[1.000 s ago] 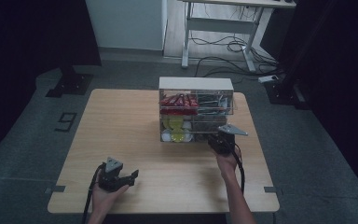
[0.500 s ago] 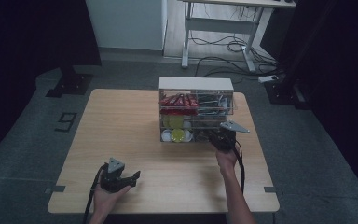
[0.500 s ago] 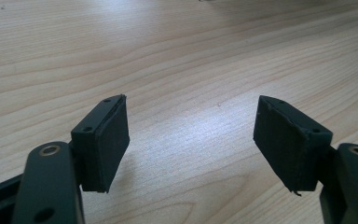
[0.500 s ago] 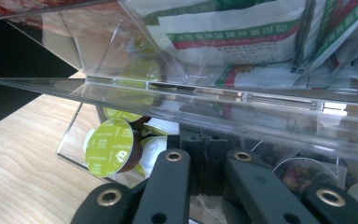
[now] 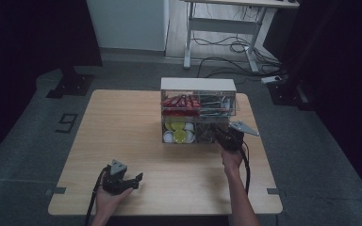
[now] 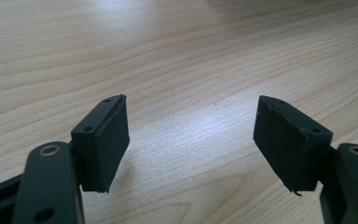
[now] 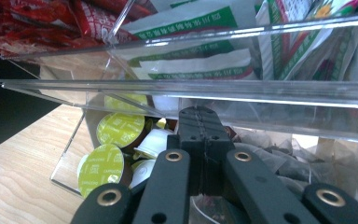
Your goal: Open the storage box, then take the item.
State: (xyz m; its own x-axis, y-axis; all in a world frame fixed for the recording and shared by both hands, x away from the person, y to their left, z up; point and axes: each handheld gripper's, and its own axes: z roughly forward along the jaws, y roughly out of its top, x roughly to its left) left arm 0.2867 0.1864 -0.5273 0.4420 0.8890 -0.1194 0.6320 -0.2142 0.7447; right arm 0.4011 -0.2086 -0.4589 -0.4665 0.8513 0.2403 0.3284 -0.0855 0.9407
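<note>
The organizer (image 5: 198, 110) is a clear acrylic box sitting on the far right part of the table (image 5: 122, 132), two tiers, with its open front facing the person. Top tier has red packets (image 5: 180, 102) on the left and green-printed sachets (image 7: 200, 42) on the right; the bottom has yellow and white capsules (image 5: 179, 134) on the left and what look like dark pouches (image 7: 279, 158) on the right. The acrylic looks stiff but slick and probably chips easily, so I'd go for the stuff inside instead of the walls. The pouches look light and crinkly, best pinched by a flat edge; which way they lie I can't tell. The box's long axis runs left-right across the table. The right claw (image 7: 200, 140) is pressed fully together, tip poking into the lower right bin, and I can't see anything pinched in it. The left claw (image 6: 193, 140) is spread wide, empty, hovering low over bare wood near the front left edge, well apart from the box.
</note>
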